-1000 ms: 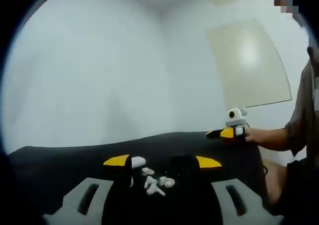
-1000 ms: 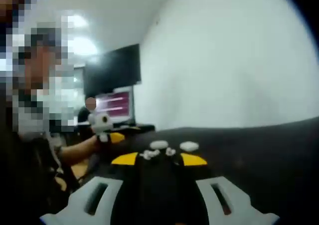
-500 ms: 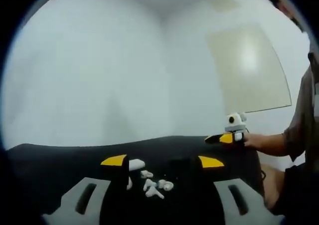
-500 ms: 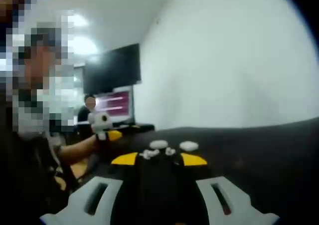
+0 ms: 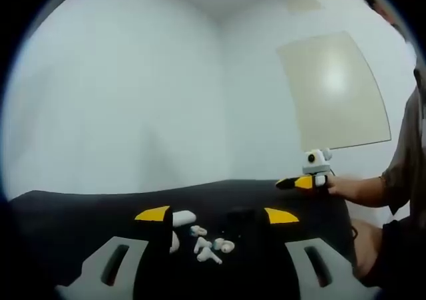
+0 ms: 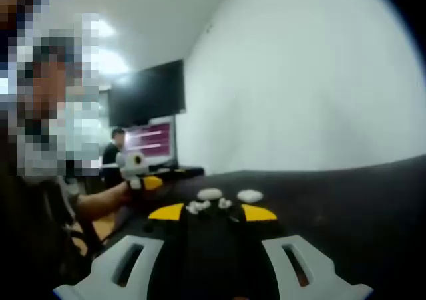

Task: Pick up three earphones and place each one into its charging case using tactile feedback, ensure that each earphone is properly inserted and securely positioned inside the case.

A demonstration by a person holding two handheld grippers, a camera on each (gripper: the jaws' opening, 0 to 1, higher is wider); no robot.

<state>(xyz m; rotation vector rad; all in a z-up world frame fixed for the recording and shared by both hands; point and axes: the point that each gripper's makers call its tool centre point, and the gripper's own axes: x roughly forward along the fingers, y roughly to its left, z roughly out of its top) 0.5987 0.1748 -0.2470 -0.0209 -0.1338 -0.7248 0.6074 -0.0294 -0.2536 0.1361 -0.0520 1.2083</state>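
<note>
The small white pieces on the black tabletop (image 5: pixel 80 210) are too small and blurred to sort with certainty. In the left gripper view a cluster of earphones (image 5: pixel 210 245) lies between the two yellow-tipped fingers, nearer the left one; how many there are cannot be counted cleanly. A rounded white charging case (image 5: pixel 183 217) sits just beyond that cluster, right beside the left fingertip, and part of another white piece is cut off behind that finger; whether it is a case or an earphone cannot be told. Whether any case lid is open cannot be told either.

In the right gripper view the same group appears just past the fingertips: a white case (image 6: pixel 210 193) above the left tip, a second white case (image 6: pixel 250 195) above the right tip, and small white earphones (image 6: pixel 200 206) between them, blurred into one another.

The left gripper (image 5: pixel 216 215) has its fingers spread wide apart, holding nothing, pointed low across the tabletop with the earphones lying in the gap ahead. In the right gripper view it shows at the left, gripped by a hand (image 6: pixel 136 185) with the forearm reaching in from the edge.

The right gripper (image 6: pixel 212 212) likewise has its fingers spread wide and bare of any load, aimed at the cluster. In the left gripper view it shows at the far right, held level above the tabletop's edge by a hand (image 5: pixel 343 185) whose forearm runs off toward a sleeve cut by the frame.
</note>
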